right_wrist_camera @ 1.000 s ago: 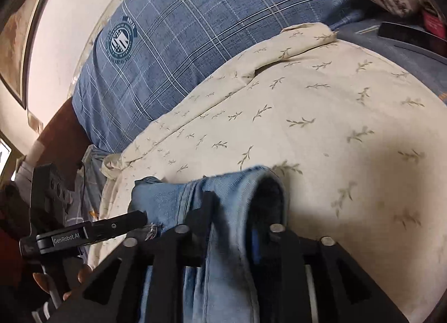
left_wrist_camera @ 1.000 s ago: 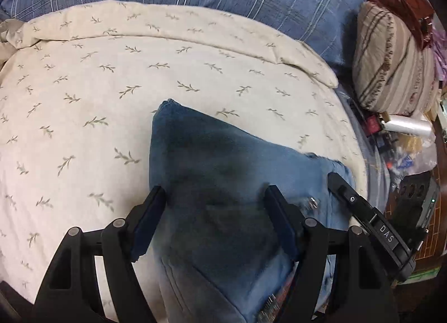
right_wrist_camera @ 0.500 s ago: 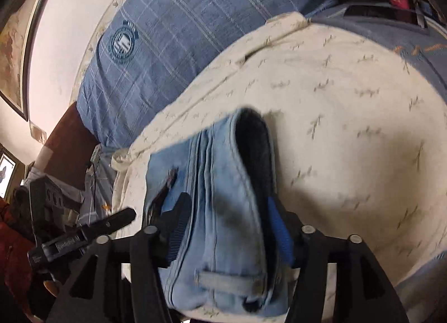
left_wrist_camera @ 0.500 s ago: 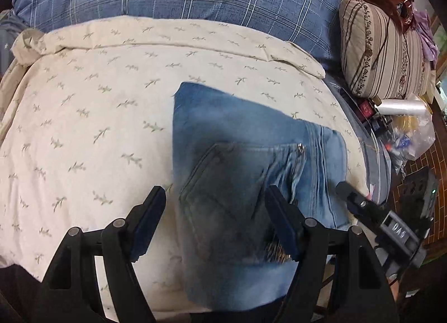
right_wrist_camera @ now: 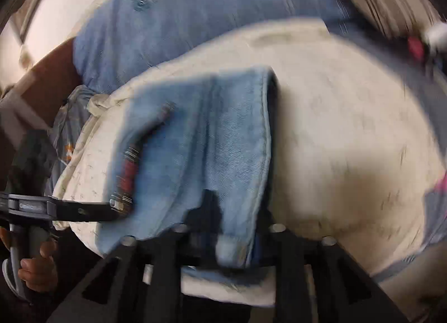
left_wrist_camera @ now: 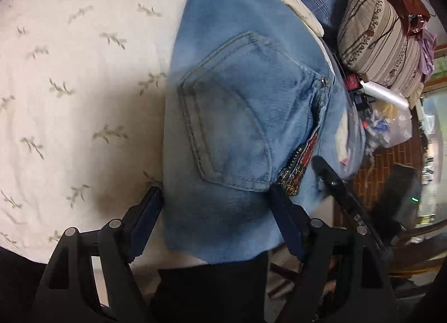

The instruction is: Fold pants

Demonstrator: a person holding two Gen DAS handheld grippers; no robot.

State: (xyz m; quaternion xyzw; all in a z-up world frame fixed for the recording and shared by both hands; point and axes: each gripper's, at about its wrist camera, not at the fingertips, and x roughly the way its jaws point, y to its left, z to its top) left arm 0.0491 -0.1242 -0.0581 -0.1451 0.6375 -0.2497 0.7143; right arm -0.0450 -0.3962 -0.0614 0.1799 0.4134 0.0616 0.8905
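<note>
Left wrist view: left gripper (left_wrist_camera: pixel 216 218) spread wide, straddling folded light-blue denim pants (left_wrist_camera: pixel 237 116) on cream leaf-print bedspread (left_wrist_camera: pixel 69 71); near edge overhanging, liable to slide off. Striped brown cushion (left_wrist_camera: pixel 382 35) right of pants.

Right wrist view: right gripper (right_wrist_camera: pixel 227 231) narrow, seemingly pinching waistband; blurred, could drag the fold open.

The folded jeans (left_wrist_camera: pixel 240 116) lie on the sheet (left_wrist_camera: pixel 78 77) straight ahead of the left gripper (left_wrist_camera: pixel 216 214), their near edge between its spread fingers. Sheet stretches away to that gripper's left. To its right the right gripper (left_wrist_camera: pixel 346 197) reaches in at the jeans' side, and beyond that, further right and ahead, a pillow (left_wrist_camera: pixel 382 38) sits with a plastic bag (left_wrist_camera: pixel 391 122) below it. From the right gripper (right_wrist_camera: pixel 229 228), the jeans (right_wrist_camera: pixel 212 138) run forward from its fingers, the left gripper (right_wrist_camera: pixel 83 210) at its left touching them, a blanket (right_wrist_camera: pixel 212 7) behind.
</note>
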